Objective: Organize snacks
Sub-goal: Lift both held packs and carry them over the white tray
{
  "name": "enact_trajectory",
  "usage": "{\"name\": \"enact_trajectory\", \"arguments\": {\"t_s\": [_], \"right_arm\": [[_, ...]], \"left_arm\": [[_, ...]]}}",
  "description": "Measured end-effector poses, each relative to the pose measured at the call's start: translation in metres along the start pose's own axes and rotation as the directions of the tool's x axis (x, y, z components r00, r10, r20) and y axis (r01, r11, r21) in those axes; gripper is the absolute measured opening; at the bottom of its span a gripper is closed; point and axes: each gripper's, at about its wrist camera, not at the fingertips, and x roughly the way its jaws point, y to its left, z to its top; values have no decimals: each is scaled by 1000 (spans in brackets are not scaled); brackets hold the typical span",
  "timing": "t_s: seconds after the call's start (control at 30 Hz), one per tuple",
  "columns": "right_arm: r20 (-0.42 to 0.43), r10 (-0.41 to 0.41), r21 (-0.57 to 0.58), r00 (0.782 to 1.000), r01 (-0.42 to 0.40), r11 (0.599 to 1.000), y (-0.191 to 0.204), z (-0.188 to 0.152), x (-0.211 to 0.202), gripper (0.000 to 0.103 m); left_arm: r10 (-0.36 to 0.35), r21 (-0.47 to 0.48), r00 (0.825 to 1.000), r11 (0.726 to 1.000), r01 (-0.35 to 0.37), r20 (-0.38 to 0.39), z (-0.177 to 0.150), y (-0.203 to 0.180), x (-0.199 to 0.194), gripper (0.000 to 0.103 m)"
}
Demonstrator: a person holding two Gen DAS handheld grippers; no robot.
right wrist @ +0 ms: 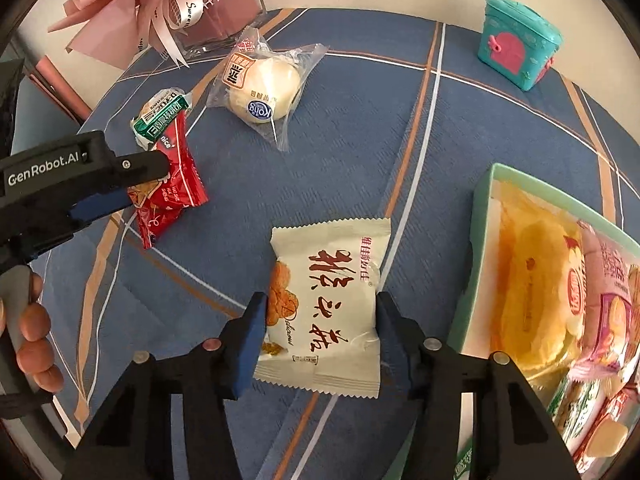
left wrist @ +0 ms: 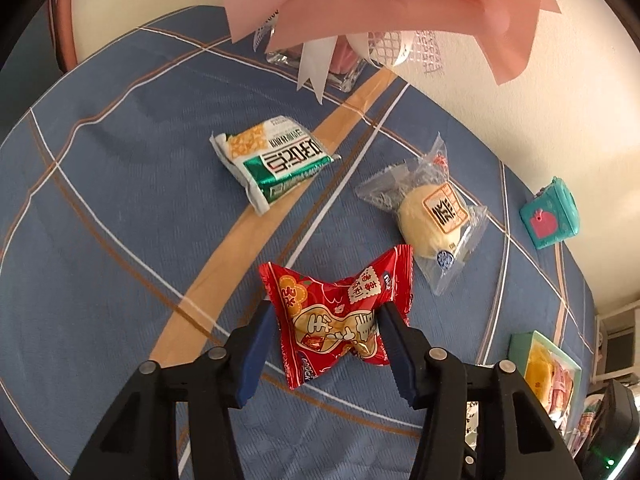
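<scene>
While both grippers pinch packets for transfer: left gripper (left wrist: 326,344) clamped on red snack packet (left wrist: 340,312), frame centre; right gripper (right wrist: 320,332) squeezing white snack packet (right wrist: 328,304), lower centre, beside green tray (right wrist: 480,264) at right, likely destination.

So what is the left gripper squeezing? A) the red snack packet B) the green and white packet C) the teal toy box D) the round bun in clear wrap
A: in the left wrist view the left gripper has its blue pads pressed into both sides of the red packet, which crumples at the middle; the bun lies untouched beyond it.
</scene>
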Motion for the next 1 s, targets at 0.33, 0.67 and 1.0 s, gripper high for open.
{"name": "enact_trajectory", "arguments": {"t_s": [0.33,0.67,1.0], "right_arm": [[-15,10,62,1000,-9,998,-8,-12,-9,54],[37,42,77,998,-44,996,-4,-24,-40,54],[120,32,118,992,-47,992,-12,-41,-85,54]], "left_arm": [[-17,-22,1000,1000,17,-2,-18,2,-18,41],[-35,-33,999,999,36,20,-38,6,-48,40],[-40,68,995,997,33,96,-57,-29,-89,41]]}}
